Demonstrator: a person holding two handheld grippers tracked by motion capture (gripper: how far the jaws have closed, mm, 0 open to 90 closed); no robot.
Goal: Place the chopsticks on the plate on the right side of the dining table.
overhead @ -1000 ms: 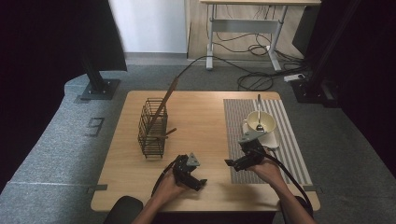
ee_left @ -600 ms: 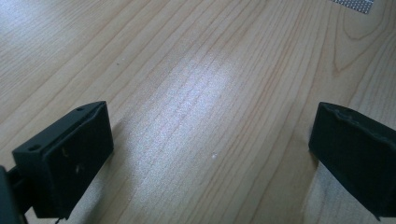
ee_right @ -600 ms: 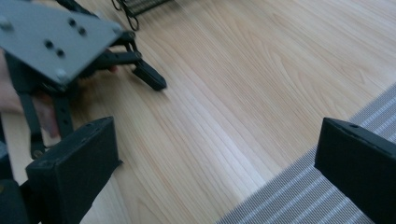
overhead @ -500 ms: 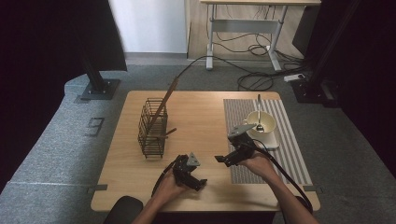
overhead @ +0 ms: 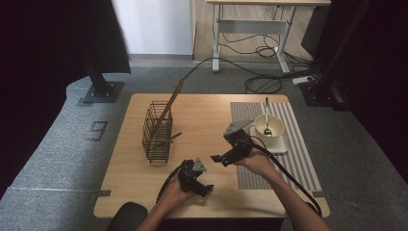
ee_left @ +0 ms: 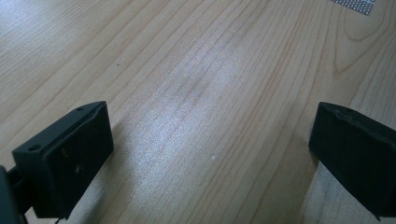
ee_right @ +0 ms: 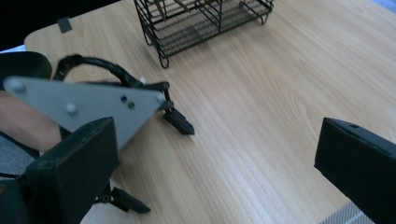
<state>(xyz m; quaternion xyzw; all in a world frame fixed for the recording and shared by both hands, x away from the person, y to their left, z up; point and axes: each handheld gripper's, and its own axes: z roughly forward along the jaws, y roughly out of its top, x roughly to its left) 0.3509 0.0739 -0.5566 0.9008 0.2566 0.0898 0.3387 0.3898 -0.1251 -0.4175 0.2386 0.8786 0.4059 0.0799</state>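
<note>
Jaws spread wide on both sides, nothing between them. Left gripper low over bare counter, near its front edge. Right gripper lifted beside the striped mat, pointed toward the wire basket. Cup with spoon sat on the mat, just behind.

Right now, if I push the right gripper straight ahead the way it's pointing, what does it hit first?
Probably the left gripper. The right gripper points left across the wooden table, jaws open, and the left gripper sits low in its path with the black wire basket beyond. Height is unclear; it might pass over.
</note>
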